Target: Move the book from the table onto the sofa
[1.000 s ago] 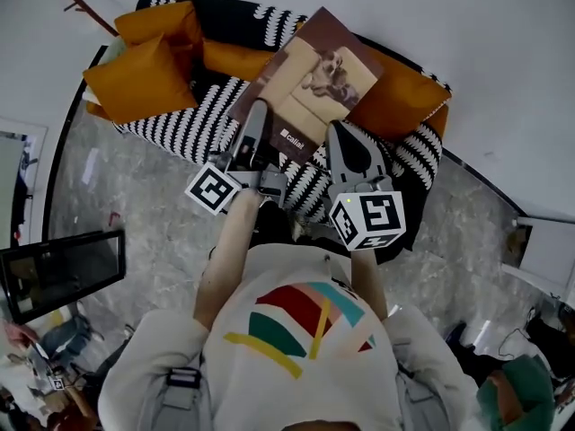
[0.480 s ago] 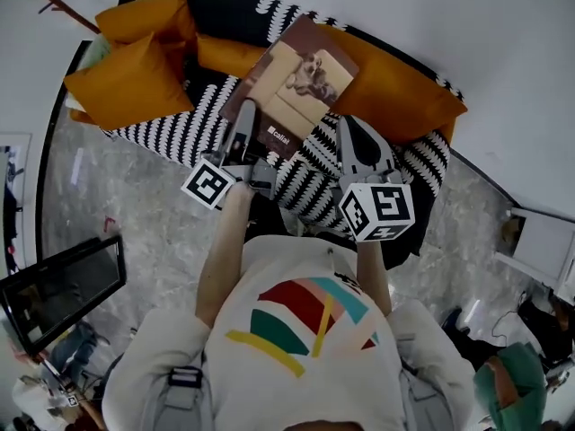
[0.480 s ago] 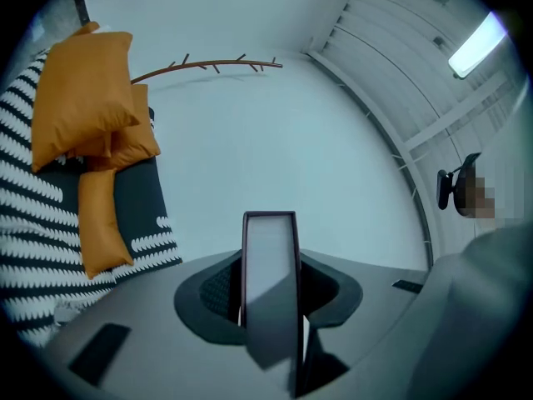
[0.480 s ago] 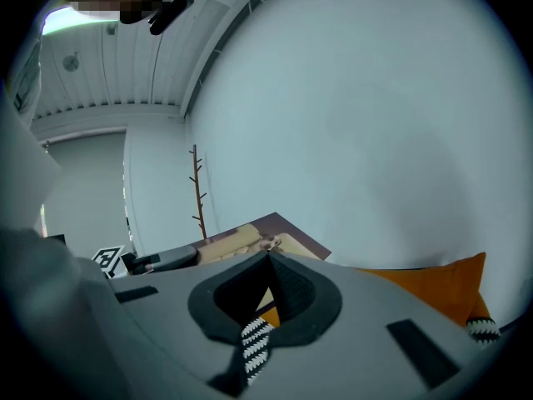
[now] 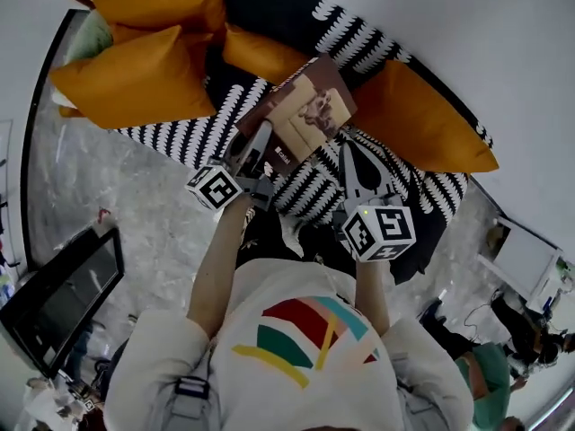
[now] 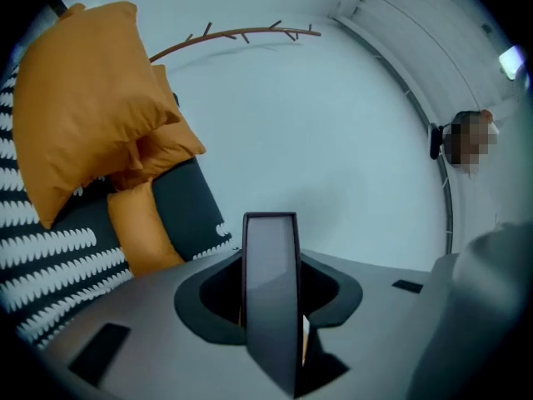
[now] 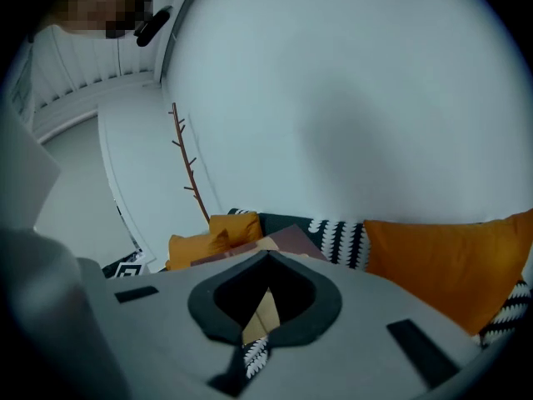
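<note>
Brown book with dog picture (image 5: 310, 115) clamped edge-on in left gripper (image 5: 262, 135), jaws part-closed on it, above black-and-white patterned sofa (image 5: 184, 137). Only left gripper view shows cream page edges (image 6: 304, 340). Right gripper view shows right gripper (image 5: 347, 148) jaws together, book just beyond tips. Since earlier frame, book lower, nearer seat. Book-sofa contact unclear.

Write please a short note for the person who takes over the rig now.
Left gripper: shut on the book's near corner.
Right gripper: jaws together, empty, beside the book.
Book: tilted over the sofa seat; touching or not, unclear.
Done: book carried to the sofa.
To do: lay it flat on the seat, then open the left gripper.
</note>
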### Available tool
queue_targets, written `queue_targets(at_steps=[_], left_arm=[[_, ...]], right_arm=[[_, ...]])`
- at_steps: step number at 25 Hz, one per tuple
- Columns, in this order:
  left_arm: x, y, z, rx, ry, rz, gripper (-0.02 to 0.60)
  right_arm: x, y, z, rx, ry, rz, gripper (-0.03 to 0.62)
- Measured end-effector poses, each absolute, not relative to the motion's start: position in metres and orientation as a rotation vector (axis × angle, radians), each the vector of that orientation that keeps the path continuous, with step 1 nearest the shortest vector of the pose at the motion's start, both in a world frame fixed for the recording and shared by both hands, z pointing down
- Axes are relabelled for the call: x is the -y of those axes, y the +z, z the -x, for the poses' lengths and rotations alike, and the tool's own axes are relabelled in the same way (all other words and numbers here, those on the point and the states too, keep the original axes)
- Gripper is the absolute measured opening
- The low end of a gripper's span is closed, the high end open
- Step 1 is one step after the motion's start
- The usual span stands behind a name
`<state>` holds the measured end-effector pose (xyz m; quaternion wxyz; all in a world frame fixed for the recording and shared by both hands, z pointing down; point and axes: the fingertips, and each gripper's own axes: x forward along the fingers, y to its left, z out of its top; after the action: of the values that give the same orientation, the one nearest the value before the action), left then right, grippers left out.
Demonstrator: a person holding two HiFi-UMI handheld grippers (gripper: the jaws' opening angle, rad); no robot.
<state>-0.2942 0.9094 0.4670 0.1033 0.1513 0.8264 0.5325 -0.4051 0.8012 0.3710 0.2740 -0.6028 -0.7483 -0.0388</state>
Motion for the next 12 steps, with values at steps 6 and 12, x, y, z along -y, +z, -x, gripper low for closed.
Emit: queue_targets(at_steps=[6, 12], left_arm=[[-0.908, 0.546, 0.277, -2.595, 1.801, -0.348, 0.153], [-0.891, 0.585, 0.288, -2.796, 1.908, -0.056, 0.153]], right_arm=[[-0.837, 0.412, 0.378, 1.878, -0.206, 1.613, 0.008], [-0.864, 0.422, 0.371, 1.866, -0.218, 1.634, 0.008]])
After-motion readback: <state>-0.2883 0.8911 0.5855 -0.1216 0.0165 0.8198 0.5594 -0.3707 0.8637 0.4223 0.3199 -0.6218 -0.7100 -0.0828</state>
